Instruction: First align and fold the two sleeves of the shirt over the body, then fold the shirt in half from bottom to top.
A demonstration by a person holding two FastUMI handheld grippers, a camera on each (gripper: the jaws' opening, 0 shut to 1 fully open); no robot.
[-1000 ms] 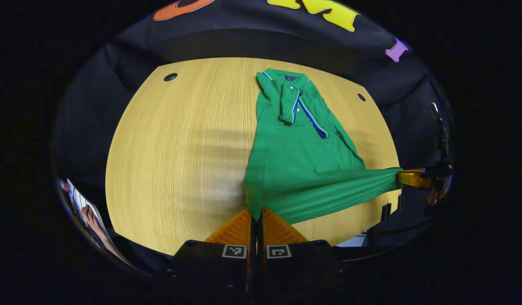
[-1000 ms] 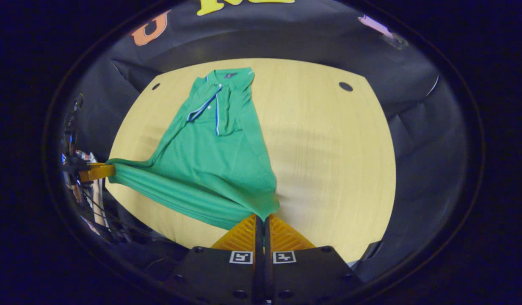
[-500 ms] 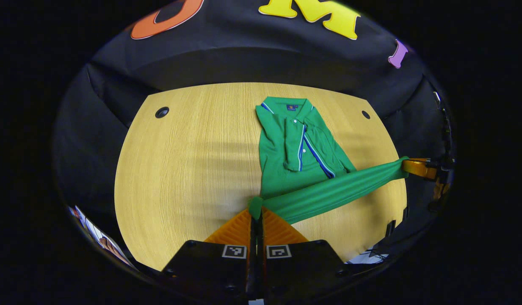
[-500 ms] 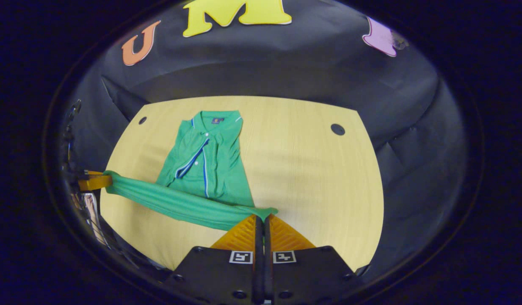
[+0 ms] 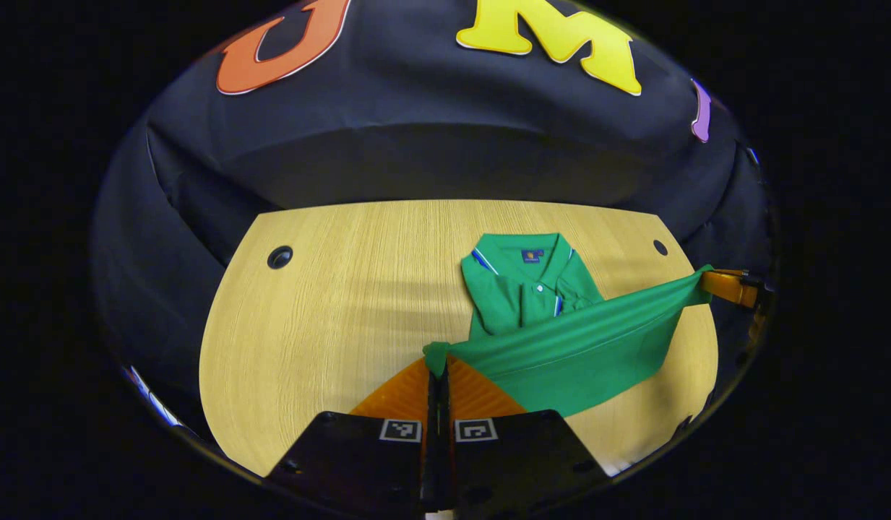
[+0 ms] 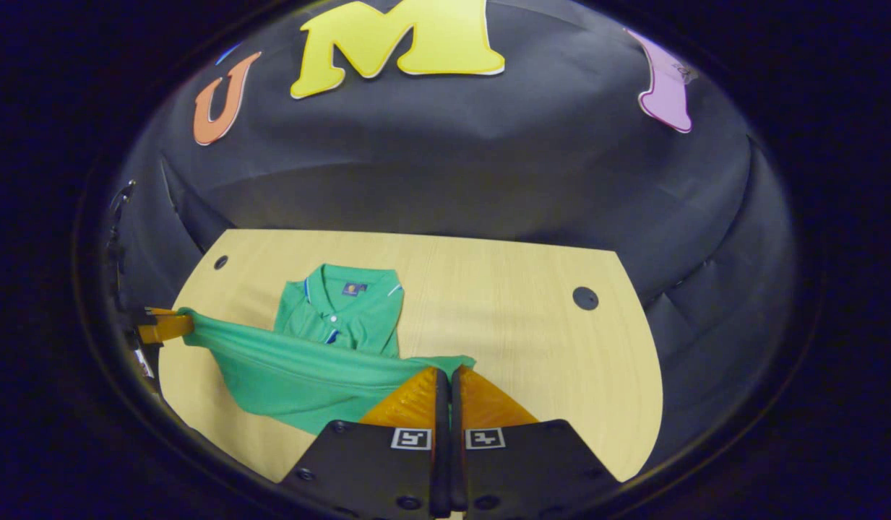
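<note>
Wood-grain tan table (image 5: pixel 315 318) carries the green collared polo shirt (image 5: pixel 532 289), collar lying far, hem raised and stretched taut. Left gripper (image 5: pixel 436 365) and right gripper (image 6: pixel 449 372) each pinch a hem corner, fingers closed on the cloth. Best carry both corners level to the collar, edges matched.

Left gripper (image 5: pixel 438 370): black housing; two square black-and-white markers; right gripper (image 6: pixel 445 372) likewise, screws along its base.
</note>
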